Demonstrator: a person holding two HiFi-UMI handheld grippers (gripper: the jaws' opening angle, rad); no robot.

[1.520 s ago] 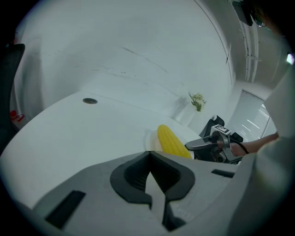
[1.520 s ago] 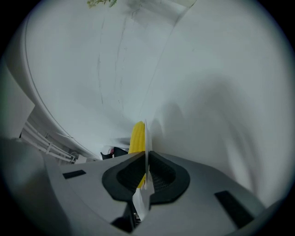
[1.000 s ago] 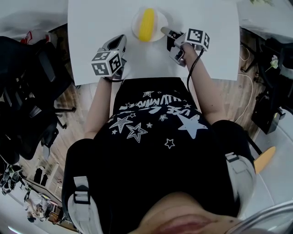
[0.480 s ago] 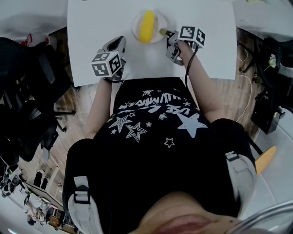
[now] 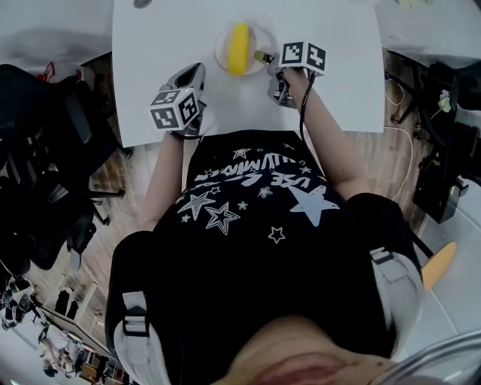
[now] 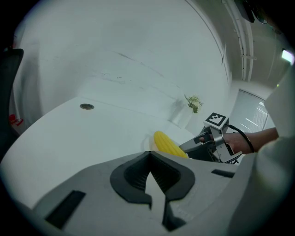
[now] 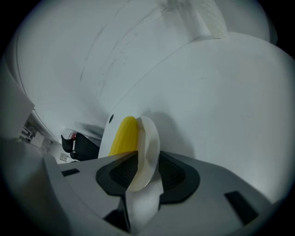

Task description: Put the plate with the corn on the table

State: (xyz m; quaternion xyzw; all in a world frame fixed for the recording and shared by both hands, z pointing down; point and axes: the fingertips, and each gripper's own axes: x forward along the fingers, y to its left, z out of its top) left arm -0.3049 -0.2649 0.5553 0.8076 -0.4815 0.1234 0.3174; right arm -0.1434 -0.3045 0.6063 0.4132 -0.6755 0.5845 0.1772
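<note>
your right tongs (image 5: 264, 58) are opening about the rim of the plate (image 5: 222, 57) because it and the corn (image 5: 239, 46) sit on the surface (image 5: 165, 45); left tongs (image 5: 197, 71) pressed together, empty.

A bright yellow corn cob (image 5: 240, 49) lies on a plain white round plate (image 5: 261, 37) on the plain white table (image 5: 150, 75), which has one small dark grey round spot (image 5: 143, 3) at its far left. The left gripper (image 6: 150, 156) is pale grey with black ribbed pads. The right gripper (image 7: 146, 159), in the same grey and black, has its jaws opening about the white plate rim. Each carries a black-and-white square-marker cube (image 5: 178, 107). The black T-shirt (image 5: 248, 225) bears white stars and lettering
</note>
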